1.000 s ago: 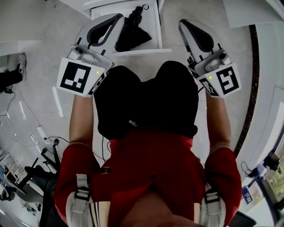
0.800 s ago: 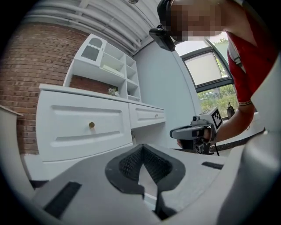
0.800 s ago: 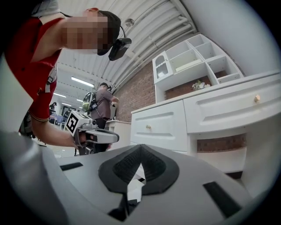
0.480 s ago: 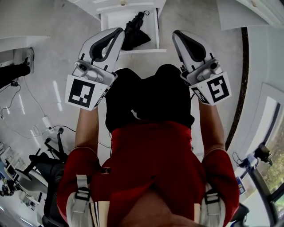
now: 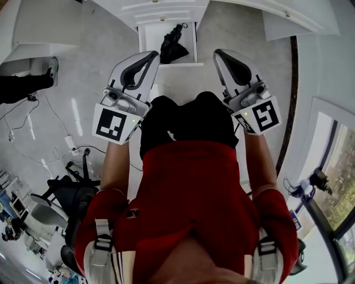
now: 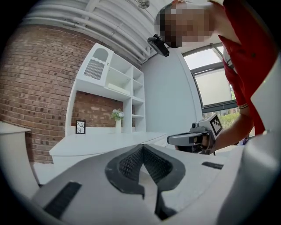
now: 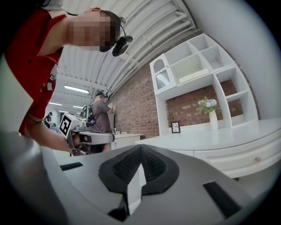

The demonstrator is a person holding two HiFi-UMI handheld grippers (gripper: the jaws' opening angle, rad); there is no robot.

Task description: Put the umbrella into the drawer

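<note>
Open drawer (image 5: 148, 47) holds the black umbrella (image 5: 173, 47), which lies inside toward the drawer's right wall. Left tongs (image 5: 153, 55) and right tongs (image 5: 218, 54) hang on the drawer's near side, well clear of it, both closed and empty (nothing between pads). Placing looks done; the next move is likely pushing the drawer shut.

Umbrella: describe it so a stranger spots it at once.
Start at the white cabinet at the top of the head view; its drawer stands pulled open. The umbrella lies inside, folded and black, the only dark thing in it.
</note>
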